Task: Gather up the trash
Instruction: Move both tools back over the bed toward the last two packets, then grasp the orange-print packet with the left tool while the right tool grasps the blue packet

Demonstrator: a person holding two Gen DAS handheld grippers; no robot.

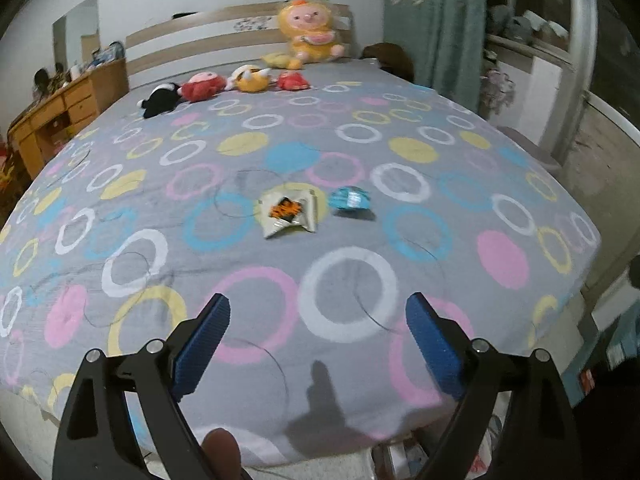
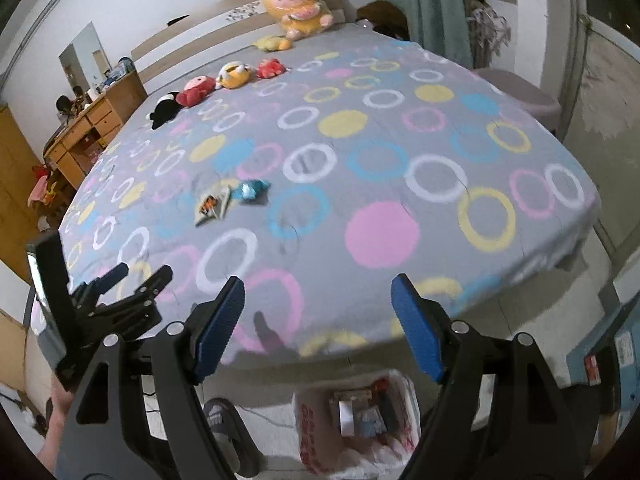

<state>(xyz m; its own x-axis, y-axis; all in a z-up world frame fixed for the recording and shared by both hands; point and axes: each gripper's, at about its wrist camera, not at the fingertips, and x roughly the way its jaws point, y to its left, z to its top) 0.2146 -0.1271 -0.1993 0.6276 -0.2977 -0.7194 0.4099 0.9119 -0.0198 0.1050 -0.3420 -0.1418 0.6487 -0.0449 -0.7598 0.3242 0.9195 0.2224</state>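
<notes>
A crumpled white and orange snack wrapper (image 1: 289, 211) lies on the bed's circle-patterned sheet (image 1: 160, 200), with a crumpled blue wrapper (image 1: 350, 199) just to its right. Both show in the right wrist view, the snack wrapper (image 2: 213, 204) and the blue one (image 2: 252, 190). My left gripper (image 1: 318, 340) is open and empty above the bed's near edge, well short of the wrappers. My right gripper (image 2: 318, 320) is open and empty at the bed's near edge. The left gripper (image 2: 132, 280) shows at the left of that view. A white plastic trash bag (image 2: 320, 432) with several packets inside stands on the floor below it.
Several plush toys (image 1: 224, 84) lie in a row near the headboard, with a big yellow plush (image 1: 308, 36) behind them. A wooden desk (image 1: 60, 116) stands left of the bed. A curtain (image 1: 436, 20) hangs at the right. A slipper (image 2: 224, 420) lies by the bag.
</notes>
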